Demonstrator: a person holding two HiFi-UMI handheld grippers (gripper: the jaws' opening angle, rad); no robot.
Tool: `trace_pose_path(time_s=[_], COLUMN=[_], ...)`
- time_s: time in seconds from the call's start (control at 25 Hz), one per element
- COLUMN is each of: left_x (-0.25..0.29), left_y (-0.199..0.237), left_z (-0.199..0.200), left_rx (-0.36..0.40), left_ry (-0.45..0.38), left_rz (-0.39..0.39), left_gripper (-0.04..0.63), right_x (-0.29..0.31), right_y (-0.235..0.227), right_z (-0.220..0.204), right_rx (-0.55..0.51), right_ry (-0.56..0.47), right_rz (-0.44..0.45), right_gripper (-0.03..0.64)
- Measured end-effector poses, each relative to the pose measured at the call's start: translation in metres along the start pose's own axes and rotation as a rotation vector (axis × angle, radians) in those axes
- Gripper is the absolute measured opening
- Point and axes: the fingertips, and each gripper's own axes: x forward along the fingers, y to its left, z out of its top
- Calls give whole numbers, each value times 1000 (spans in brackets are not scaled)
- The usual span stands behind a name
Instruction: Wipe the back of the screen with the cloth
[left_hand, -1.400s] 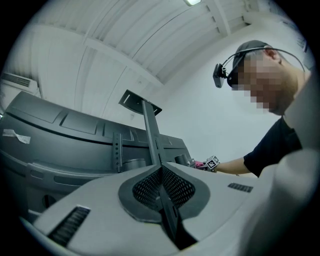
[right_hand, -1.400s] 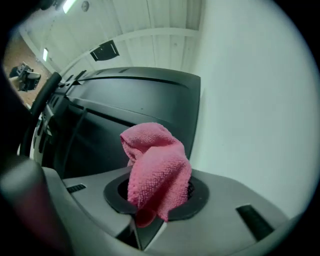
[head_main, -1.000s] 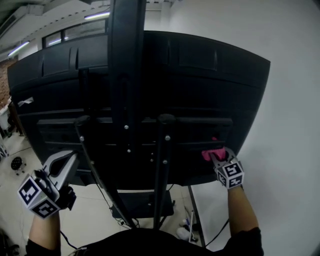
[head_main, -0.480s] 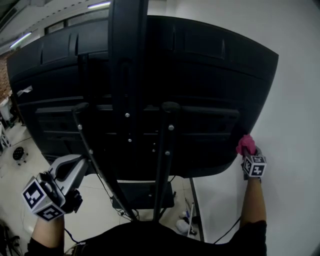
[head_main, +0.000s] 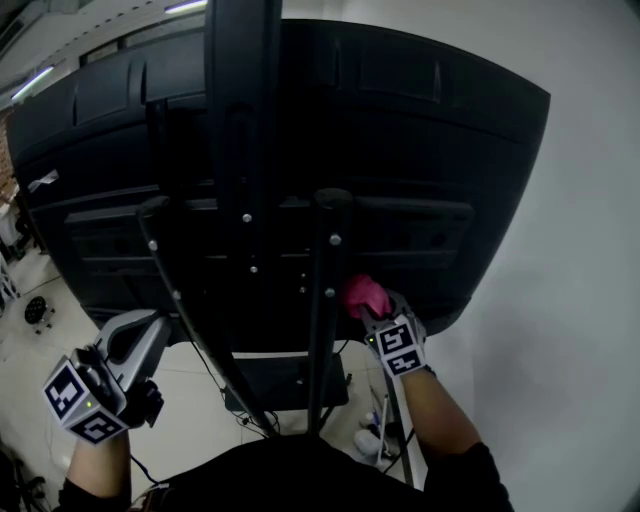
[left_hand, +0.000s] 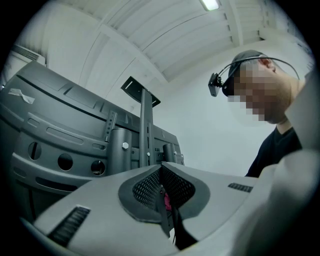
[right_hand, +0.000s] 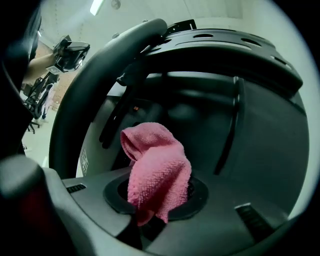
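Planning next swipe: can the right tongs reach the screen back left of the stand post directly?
Probably not: the cloth in the right tongs sits right of the stand post, which bars a straight sweep left.

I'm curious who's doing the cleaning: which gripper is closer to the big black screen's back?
Right. The right gripper holds its pink terry cloth up at the big black screen's back; the left gripper hangs below its lower left edge, apart.
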Motion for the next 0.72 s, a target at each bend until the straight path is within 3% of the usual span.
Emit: trace_pose_path(time_s=[0.16,0.52,0.6,0.64,0.72], left_x=[-4,-12,-14,-14,-12], left_y=[1,4,3,3,5], left_z=[-3,-11,-13,-14,-15], left_rx=[-14,-45,-49,-52,-58], left_ry=[0,7,6,7,8], left_rz=[14,65,70,69,65], left_gripper=[-3,-3,-3,-2,-3], right_x=[-35,-125,-124,-115,-84], right_y=[-63,-262,-252,-227,-140], right_z=[-50,-210,-192,-170,-117], right_rx=[21,201,200,150,-28], right_ry=[75,392,339,285,184], right_rz=[-92,-481,-474,-417,-212], right_gripper=[109,107,107,107,107])
